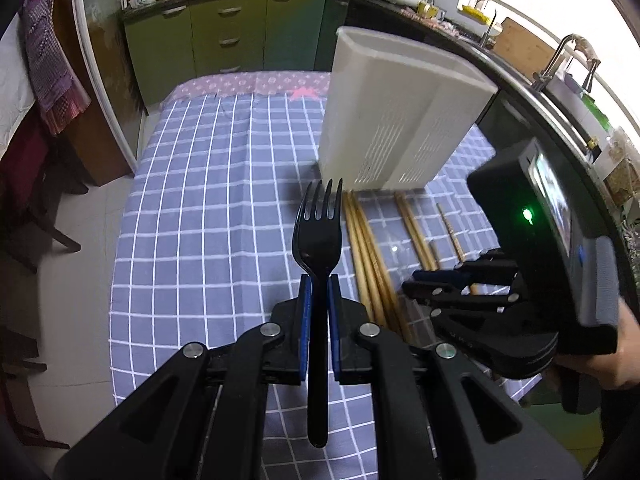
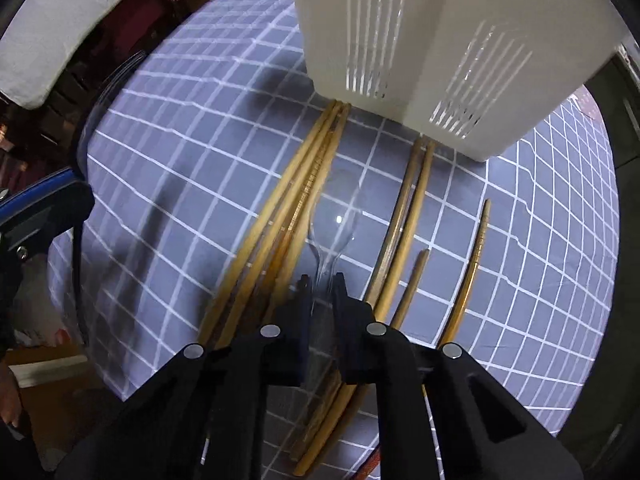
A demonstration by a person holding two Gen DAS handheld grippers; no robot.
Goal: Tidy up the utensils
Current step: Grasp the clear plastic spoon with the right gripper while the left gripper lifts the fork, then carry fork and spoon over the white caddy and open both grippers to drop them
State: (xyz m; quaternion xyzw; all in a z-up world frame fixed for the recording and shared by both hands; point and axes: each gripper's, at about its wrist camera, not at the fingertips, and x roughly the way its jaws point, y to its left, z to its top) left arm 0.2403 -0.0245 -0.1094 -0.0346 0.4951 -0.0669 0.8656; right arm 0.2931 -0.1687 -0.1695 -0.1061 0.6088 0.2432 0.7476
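A black plastic fork [image 1: 318, 236] stands tines-up between the blue pads of my left gripper [image 1: 319, 280], which is shut on its handle above the checked tablecloth [image 1: 200, 200]. A white slotted utensil holder [image 1: 396, 120] stands just beyond it. In the right wrist view my right gripper [image 2: 322, 280] points steeply down and is shut on the neck of a clear plastic spoon [image 2: 338, 220]. The spoon lies on the cloth between a bundle of wooden chopsticks [image 2: 288, 208] and a second pair [image 2: 408, 216]. The holder [image 2: 420, 32] is close ahead.
Two more single chopsticks [image 2: 476, 248] lie to the right of the pair. The right gripper body [image 1: 440, 292] with a green-lit device sits low at my right, a hand behind it. Green kitchen cabinets [image 1: 228, 36] and a counter lie past the table; chairs stand at the left.
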